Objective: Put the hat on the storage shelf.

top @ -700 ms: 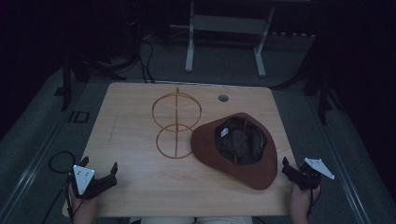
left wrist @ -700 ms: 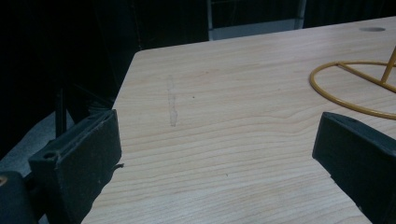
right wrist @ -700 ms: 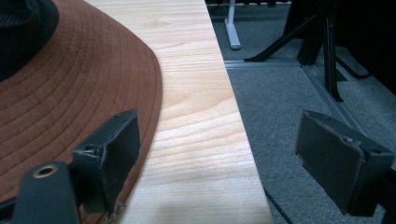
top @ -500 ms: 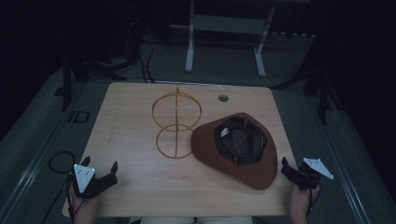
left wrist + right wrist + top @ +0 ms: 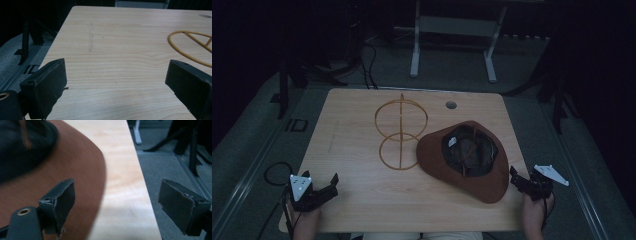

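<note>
While both grippers wait at the near edge, nothing is grasped.
Left gripper and right gripper gape empty; upturned hat lies beside wire stand, unhung.

The wire stand is cut off at the frame's edge.

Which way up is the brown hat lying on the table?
Upside down. In the high view the brown hat rests crown-down on the table, its dark lining facing up and brim spread around it.
</note>
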`<control>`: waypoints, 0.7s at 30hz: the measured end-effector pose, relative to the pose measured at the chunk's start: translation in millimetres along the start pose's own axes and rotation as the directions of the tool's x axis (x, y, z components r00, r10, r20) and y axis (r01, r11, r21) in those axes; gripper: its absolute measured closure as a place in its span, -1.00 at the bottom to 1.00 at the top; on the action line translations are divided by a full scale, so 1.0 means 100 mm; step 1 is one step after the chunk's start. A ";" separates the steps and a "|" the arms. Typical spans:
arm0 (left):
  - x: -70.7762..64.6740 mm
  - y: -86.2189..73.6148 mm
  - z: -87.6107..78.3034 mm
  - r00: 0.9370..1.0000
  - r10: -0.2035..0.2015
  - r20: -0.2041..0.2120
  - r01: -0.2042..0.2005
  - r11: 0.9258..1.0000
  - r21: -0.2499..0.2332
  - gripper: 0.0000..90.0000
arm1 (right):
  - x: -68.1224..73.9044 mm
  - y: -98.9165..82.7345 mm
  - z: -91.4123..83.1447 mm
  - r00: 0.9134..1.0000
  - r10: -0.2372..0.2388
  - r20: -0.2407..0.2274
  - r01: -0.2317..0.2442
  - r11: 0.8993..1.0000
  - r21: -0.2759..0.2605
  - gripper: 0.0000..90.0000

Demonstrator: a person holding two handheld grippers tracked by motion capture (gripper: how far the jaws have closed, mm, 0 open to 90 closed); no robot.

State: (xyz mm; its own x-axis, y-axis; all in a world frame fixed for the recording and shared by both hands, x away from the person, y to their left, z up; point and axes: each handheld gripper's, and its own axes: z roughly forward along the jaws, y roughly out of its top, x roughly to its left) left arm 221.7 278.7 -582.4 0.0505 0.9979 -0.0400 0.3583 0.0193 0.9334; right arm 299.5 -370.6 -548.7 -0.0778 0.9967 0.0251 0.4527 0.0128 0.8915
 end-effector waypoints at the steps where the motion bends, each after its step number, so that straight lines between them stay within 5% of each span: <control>1: -0.02 0.01 0.00 1.000 0.013 -0.005 -0.013 1.000 0.010 -0.90 | 0.02 0.07 -0.02 1.000 -0.014 -0.016 0.014 1.000 0.001 -0.69; 6: -0.13 0.04 -0.04 0.996 0.077 0.053 -0.080 0.996 0.043 -0.90 | 0.17 0.37 -0.08 0.996 -0.050 -0.079 0.049 0.999 -0.017 -0.69; 11: -0.22 0.05 -0.06 0.987 0.098 0.130 -0.108 0.992 0.066 -0.90 | 0.32 0.61 0.00 0.986 -0.102 -0.131 0.105 0.994 0.012 -0.69; 21: -0.25 0.05 -0.08 0.986 0.087 0.144 -0.097 0.993 0.067 -0.90 | 0.49 0.85 0.29 0.971 -0.139 -0.195 0.163 0.980 0.113 -0.74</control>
State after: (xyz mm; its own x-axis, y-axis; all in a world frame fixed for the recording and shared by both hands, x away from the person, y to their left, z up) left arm 214.5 253.9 -573.7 0.2155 0.9764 -0.0101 0.4131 -0.0818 0.9070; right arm 359.6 -317.9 -484.3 -0.3115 0.9502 -0.0116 0.5311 0.1842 0.8270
